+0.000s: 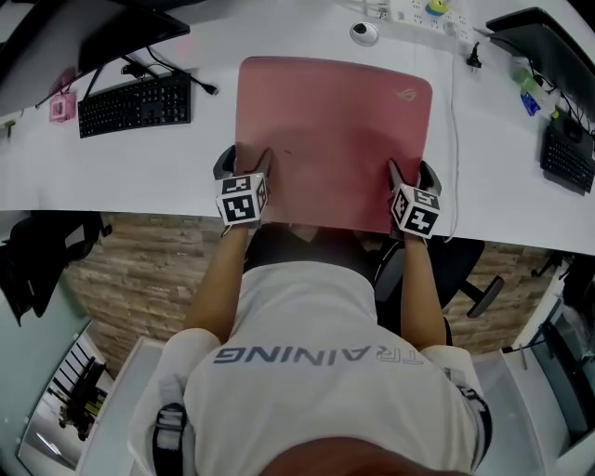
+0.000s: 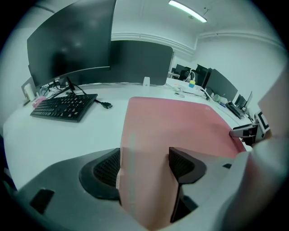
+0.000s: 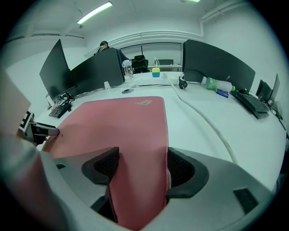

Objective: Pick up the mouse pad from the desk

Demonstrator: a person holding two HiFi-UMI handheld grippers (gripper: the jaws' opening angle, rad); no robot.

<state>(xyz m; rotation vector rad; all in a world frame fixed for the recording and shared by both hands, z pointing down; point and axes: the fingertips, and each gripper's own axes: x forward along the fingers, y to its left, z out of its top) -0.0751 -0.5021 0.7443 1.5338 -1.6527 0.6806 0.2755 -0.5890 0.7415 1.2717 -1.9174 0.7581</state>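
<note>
Clearly flat, pink mouse pad (image 1: 332, 121) lies between open jaws: left gripper (image 1: 244, 163), right gripper (image 1: 413, 173).

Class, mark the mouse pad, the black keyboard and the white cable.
mouse pad (image 1: 335, 130), head view, bare centre.
black keyboard (image 1: 135, 105), head view, middle keys.
white cable (image 3: 213, 129), right gripper view, mid-length.

**An open-plan office**

A long white desk (image 1: 112, 177) runs across the head view. On it lie a black keyboard (image 1: 135, 104) at ten o'clock, a second keyboard (image 1: 567, 158) at three o'clock and a power strip (image 1: 409, 15) at one o'clock. Big dark monitors (image 2: 70, 45) stand along it, and strip lights (image 2: 187, 10) hang overhead. An office chair (image 1: 469, 274) stands by its near edge at four o'clock.
</note>
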